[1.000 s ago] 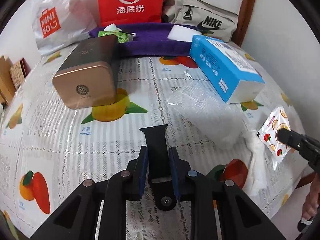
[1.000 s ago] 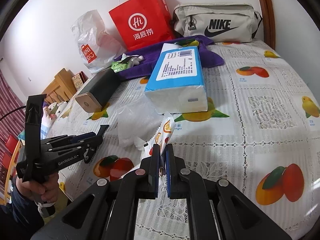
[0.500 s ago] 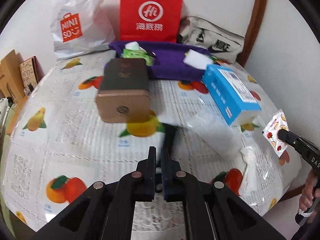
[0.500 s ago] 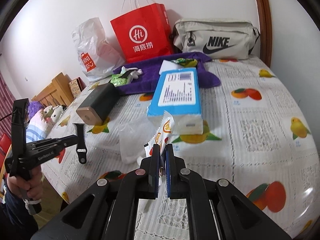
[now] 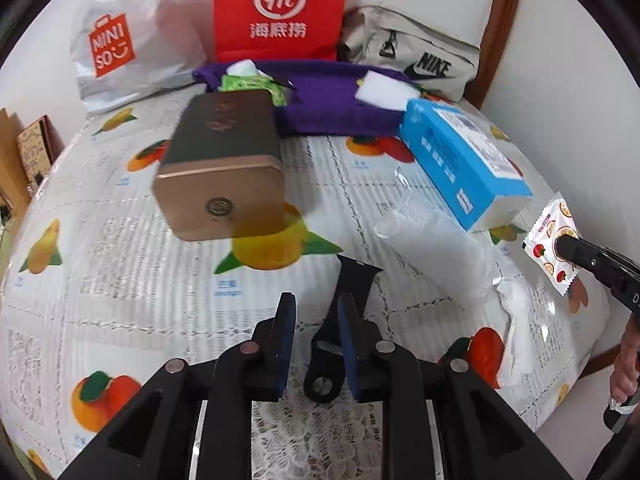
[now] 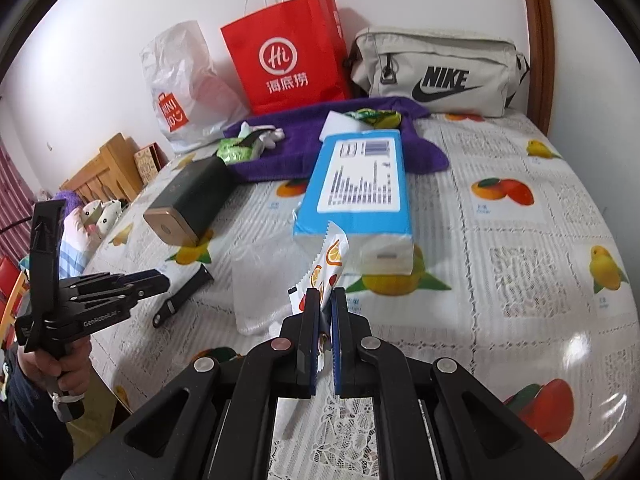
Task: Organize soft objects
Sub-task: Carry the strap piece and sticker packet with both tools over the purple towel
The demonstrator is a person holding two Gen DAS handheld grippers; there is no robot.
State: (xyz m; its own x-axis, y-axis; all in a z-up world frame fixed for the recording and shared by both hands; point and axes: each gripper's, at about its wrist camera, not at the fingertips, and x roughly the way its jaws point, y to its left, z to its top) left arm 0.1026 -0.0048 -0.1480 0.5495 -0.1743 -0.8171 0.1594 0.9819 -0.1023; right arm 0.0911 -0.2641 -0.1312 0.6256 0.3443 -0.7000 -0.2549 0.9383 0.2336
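My left gripper (image 5: 316, 308) is open just above the table; a black watch strap (image 5: 344, 320) lies on the tablecloth beside its right finger, free of the pads. The strap also shows in the right wrist view (image 6: 184, 294). My right gripper (image 6: 326, 300) is shut on a white fruit-print sachet (image 6: 326, 268), held above the table; it also shows in the left wrist view (image 5: 554, 246). A purple towel (image 5: 332, 108) at the back carries a white sponge (image 5: 386, 86) and a green packet (image 5: 250, 84).
A bronze tin box (image 5: 220, 172) lies left of centre. A blue tissue pack (image 5: 460, 160) lies at the right, with a clear plastic bag (image 5: 436, 244) before it. A red paper bag (image 5: 280, 8), a Miniso bag (image 5: 120, 48) and a Nike bag (image 5: 416, 56) stand along the wall.
My left gripper lifted the black strap, came down again and opened; the strap now lies on the table. My right gripper keeps hold of the sachet.
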